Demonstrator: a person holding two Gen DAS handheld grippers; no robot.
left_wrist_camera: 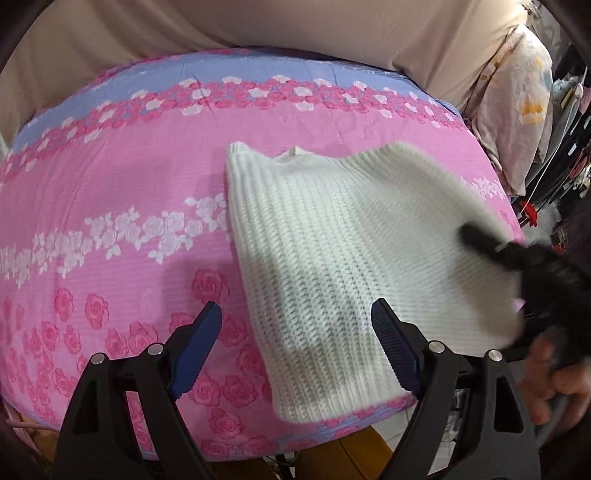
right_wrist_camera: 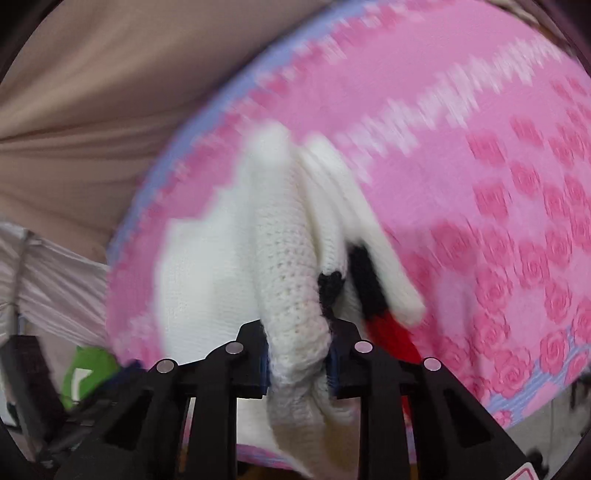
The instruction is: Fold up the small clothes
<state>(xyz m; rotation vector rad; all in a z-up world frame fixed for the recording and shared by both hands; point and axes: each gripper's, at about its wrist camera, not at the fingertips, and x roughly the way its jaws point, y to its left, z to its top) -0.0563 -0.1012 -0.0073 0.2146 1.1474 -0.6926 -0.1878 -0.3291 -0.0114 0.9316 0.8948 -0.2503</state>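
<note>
A small white knit sweater [left_wrist_camera: 332,258] lies on the pink floral bedspread [left_wrist_camera: 110,192], its hem near the bed's front edge. My left gripper [left_wrist_camera: 295,325] is open and empty, its blue-padded fingers just above the sweater's lower left part. My right gripper [left_wrist_camera: 509,254] comes in from the right, blurred, over the sweater's right side. In the right wrist view my right gripper [right_wrist_camera: 297,354] is shut on a bunched white knit fold [right_wrist_camera: 291,258], lifted off the bed. Black and red knit patches [right_wrist_camera: 369,295] show beside the fold.
A beige curtain or wall [left_wrist_camera: 258,26] rises behind the bed. A pillow with a pale print [left_wrist_camera: 517,110] leans at the right. Cluttered dark items [left_wrist_camera: 565,166] stand past the right edge. A wooden frame [left_wrist_camera: 332,454] shows under the front edge. A green object [right_wrist_camera: 88,373] sits low left.
</note>
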